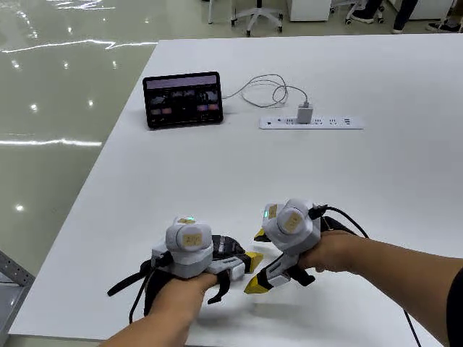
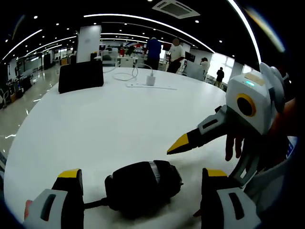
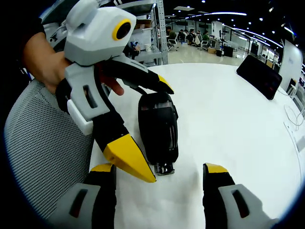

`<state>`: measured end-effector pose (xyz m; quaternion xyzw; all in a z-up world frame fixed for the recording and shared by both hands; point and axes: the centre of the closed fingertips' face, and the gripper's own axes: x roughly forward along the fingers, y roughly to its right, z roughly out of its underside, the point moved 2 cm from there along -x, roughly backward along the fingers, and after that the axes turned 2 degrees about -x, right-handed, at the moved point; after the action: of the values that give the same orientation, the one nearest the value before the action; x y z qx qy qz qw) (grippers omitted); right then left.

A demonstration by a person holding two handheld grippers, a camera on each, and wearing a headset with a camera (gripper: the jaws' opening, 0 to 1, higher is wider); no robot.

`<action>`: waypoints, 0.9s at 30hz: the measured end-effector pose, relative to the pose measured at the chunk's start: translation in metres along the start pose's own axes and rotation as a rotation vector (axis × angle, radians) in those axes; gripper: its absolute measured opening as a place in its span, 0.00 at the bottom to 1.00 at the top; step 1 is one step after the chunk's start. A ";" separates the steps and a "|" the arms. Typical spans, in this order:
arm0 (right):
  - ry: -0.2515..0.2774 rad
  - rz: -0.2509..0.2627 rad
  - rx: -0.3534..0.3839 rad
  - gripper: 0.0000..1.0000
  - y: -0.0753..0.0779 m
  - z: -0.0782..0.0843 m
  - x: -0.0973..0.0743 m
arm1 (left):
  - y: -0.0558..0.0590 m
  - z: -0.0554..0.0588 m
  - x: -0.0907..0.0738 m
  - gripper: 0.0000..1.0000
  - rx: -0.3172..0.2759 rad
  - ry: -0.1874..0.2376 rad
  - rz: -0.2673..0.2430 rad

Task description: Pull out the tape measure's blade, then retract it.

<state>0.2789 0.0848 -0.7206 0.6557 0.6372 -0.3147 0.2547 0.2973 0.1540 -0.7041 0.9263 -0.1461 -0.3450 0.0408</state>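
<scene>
A black tape measure [image 3: 158, 129] lies on the white table [image 1: 304, 173] with its blade-hook end [image 3: 164, 168] pointing toward my right gripper. My left gripper [image 2: 142, 174] is open, and its yellow-tipped jaws straddle the tape measure [image 2: 143, 186] with gaps on both sides. My right gripper [image 3: 158, 168] is open just short of the hook end. In the head view the tape measure [image 1: 226, 247] sits between the left gripper [image 1: 239, 262] and the right gripper [image 1: 259, 269], mostly hidden by them. The blade is inside the case.
A dark tablet [image 1: 183, 99] stands at the back left. A white power strip [image 1: 311, 122] with a charger [image 1: 304, 113] and a looped cable lies behind the grippers. The table's left edge runs close to my left hand. People stand far off.
</scene>
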 end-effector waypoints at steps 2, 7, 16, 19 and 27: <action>0.004 0.000 0.007 0.75 -0.001 0.000 -0.003 | -0.001 -0.008 -0.002 1.00 0.052 0.038 0.023; 0.015 0.012 0.036 0.80 -0.001 0.005 -0.010 | 0.005 -0.007 -0.005 1.00 0.104 0.007 0.117; 0.057 0.074 0.082 0.87 0.003 0.012 -0.024 | 0.007 0.001 -0.009 1.00 0.128 -0.013 0.198; 0.084 0.102 0.112 0.86 0.007 0.014 -0.029 | 0.010 0.002 -0.013 1.00 0.146 0.021 0.228; 0.100 0.141 0.172 0.85 0.009 0.030 -0.043 | 0.000 0.004 -0.018 1.00 0.160 0.026 0.260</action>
<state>0.2860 0.0331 -0.7102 0.7333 0.5721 -0.3162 0.1870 0.2818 0.1595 -0.6954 0.9042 -0.2915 -0.3120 0.0129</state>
